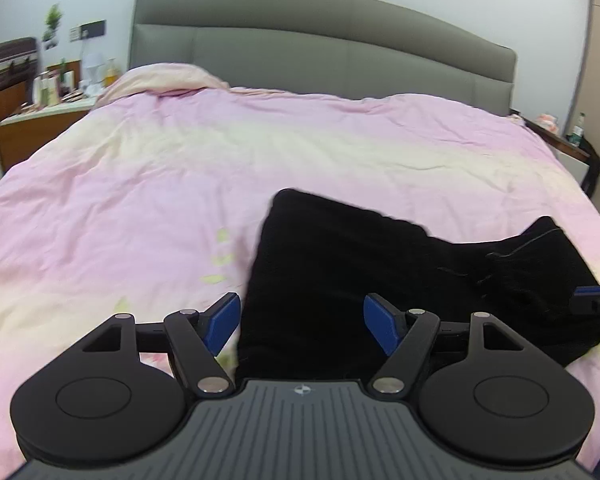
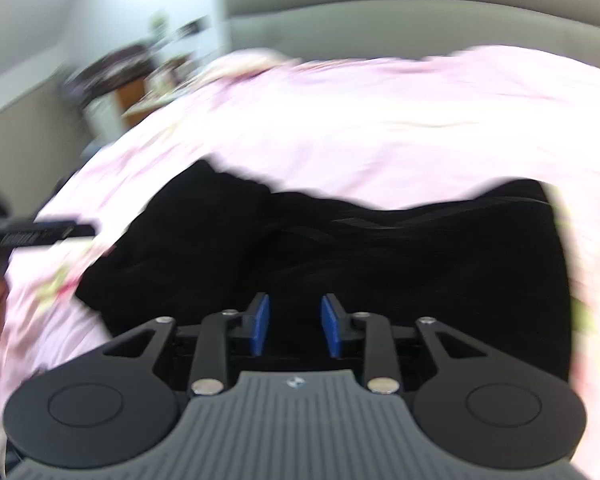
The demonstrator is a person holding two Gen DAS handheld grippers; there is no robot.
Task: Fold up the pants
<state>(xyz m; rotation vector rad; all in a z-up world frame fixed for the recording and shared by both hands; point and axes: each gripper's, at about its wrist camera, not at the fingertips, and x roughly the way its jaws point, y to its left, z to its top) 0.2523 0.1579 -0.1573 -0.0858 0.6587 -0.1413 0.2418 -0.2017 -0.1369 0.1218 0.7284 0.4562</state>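
Limp black fabric pants [image 1: 380,280] on pink quilt [image 1: 140,200]; left gripper [image 1: 302,324] wide open, right gripper [image 2: 294,326] part-open, both empty (pinch the 12 o'clock edge).

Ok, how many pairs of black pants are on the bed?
1. The black pants lie on the pink duvet near its front edge, before both open hand-held grippers. Layers underneath may be hidden.

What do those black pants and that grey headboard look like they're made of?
Pants: soft matte black fabric, possibly fleece or knit; they slump in loose folds and show no sheen. Headboard: grey padded upholstery, perhaps leatherette or smooth fabric; seams divide it into panels with a faint sheen.
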